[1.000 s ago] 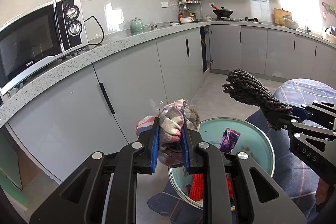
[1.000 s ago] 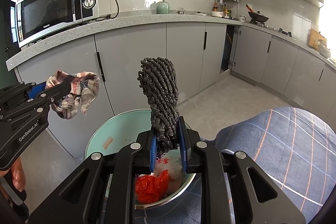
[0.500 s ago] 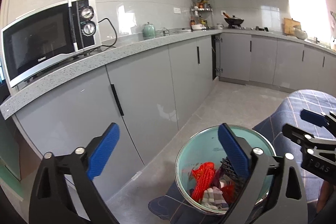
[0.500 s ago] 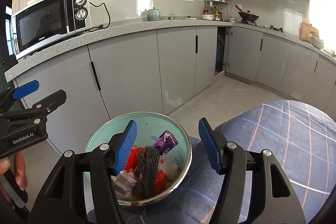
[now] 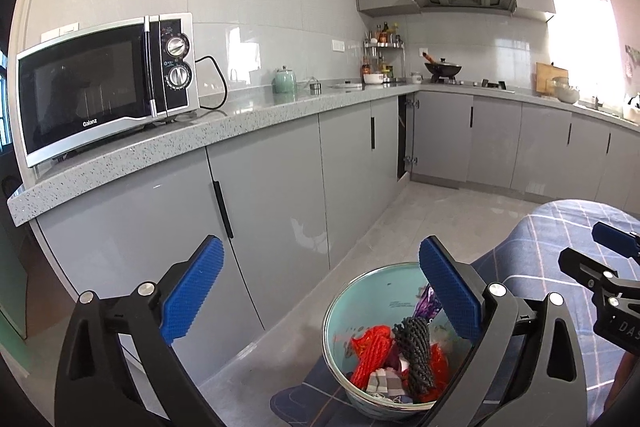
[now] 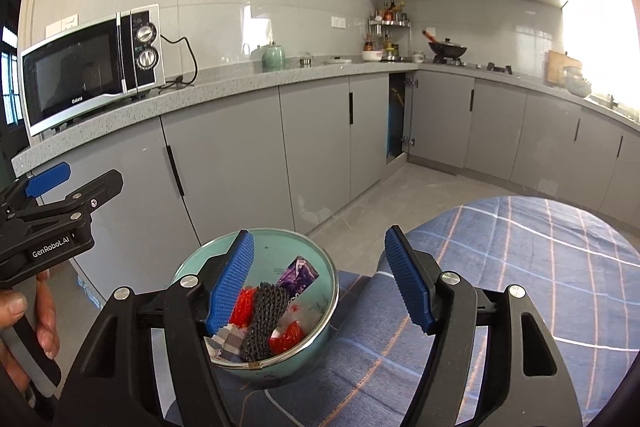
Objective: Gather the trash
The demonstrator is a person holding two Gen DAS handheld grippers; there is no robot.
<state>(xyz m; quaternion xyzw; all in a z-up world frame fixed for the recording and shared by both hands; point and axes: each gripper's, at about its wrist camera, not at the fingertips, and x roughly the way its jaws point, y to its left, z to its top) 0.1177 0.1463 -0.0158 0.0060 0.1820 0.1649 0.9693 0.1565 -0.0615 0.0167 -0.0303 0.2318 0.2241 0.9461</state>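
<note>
A teal metal bowl point(image 5: 340, 311) point(image 6: 276, 247) stands on a blue checked cloth and holds the trash: a black foam net point(image 5: 416, 355) point(image 6: 264, 319), red nets point(image 5: 368, 351) point(image 6: 244, 307), a purple wrapper point(image 6: 298, 275) and a plaid rag point(image 5: 380, 383) point(image 6: 226, 341). My left gripper point(image 5: 318, 295) is open and empty above and left of the bowl. My right gripper point(image 6: 320, 279) is open and empty just above the bowl. Each gripper shows at the edge of the other's view.
Grey kitchen cabinets point(image 5: 260, 195) run behind the bowl under a speckled counter point(image 5: 168, 143) with a microwave point(image 5: 104, 83). The cloth-covered table point(image 6: 520, 267) extends to the right. A tiled floor point(image 5: 432, 203) lies beyond, with one cabinet door ajar point(image 6: 396, 119).
Both grippers opened: the left dropped the plaid rag and the right dropped the black net into the bowl. Both then rose and drew back from the bowl.
</note>
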